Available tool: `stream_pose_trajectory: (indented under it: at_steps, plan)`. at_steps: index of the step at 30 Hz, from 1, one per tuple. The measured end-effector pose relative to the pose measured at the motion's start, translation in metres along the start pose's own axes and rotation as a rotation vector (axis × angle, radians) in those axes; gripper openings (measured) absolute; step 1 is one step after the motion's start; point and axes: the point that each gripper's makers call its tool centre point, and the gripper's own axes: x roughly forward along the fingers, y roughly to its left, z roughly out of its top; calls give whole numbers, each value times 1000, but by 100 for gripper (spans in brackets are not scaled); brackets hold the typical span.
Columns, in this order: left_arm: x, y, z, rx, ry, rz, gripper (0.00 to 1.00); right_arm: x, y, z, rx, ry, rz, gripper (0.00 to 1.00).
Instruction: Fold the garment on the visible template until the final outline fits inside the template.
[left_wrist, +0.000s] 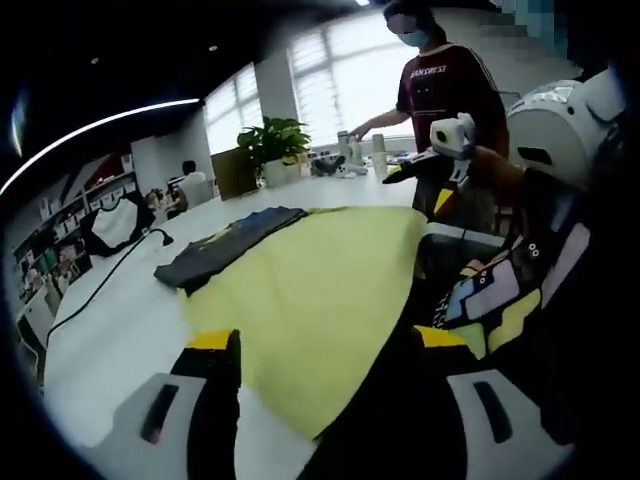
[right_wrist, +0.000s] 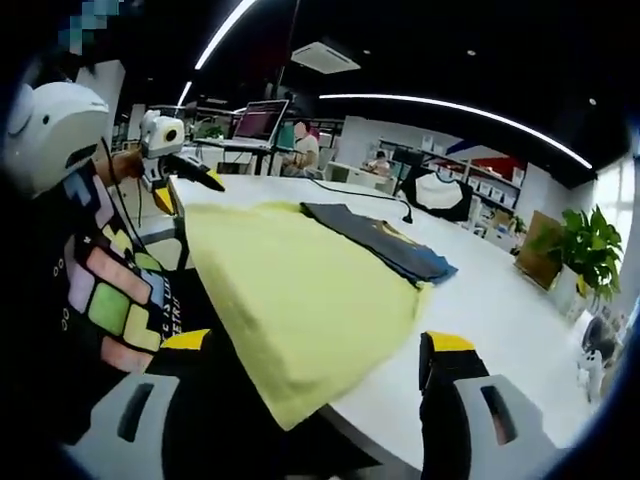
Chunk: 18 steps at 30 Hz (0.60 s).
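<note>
A large yellow sheet (left_wrist: 320, 280) lies spread on the white table (left_wrist: 120, 330), with one corner hanging over the near edge. A dark navy garment (left_wrist: 225, 245), folded into a long strip, rests along the sheet's far side, partly on the bare table. In the right gripper view the same yellow sheet (right_wrist: 300, 290) and navy garment (right_wrist: 385, 245) appear. My left gripper (left_wrist: 327, 345) is open over the sheet's near part, holding nothing. My right gripper (right_wrist: 318, 345) is open above the sheet's overhanging corner. Each gripper is visible from the other: right (left_wrist: 450, 140), left (right_wrist: 175, 160).
A person in a maroon shirt (left_wrist: 450, 85) stands at the table's far end beside bottles (left_wrist: 360, 150) and a potted plant (left_wrist: 275, 145). A black cable (left_wrist: 100, 285) crosses the table. A laptop (right_wrist: 260, 120) stands behind. My patterned clothing (left_wrist: 500, 300) is close to the edge.
</note>
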Motion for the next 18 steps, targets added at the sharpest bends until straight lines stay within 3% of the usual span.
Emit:
stream_pose_trajectory:
  at_steps: [8,12,15,18]
  plan:
    - [-2,-6,-7,21,7,-23,60,7,19,-15,-85,62,62,70]
    - [-3,-7,-10,42,10,-25,54,8,19,-15,-164,79,52,62]
    - [-4,-8,-9,47,6,-32,51,9,21,-15,-166,78,66,55]
    - [-5,-10,-12,77,20,-42,47,11,25,-23,-226,112,83,53]
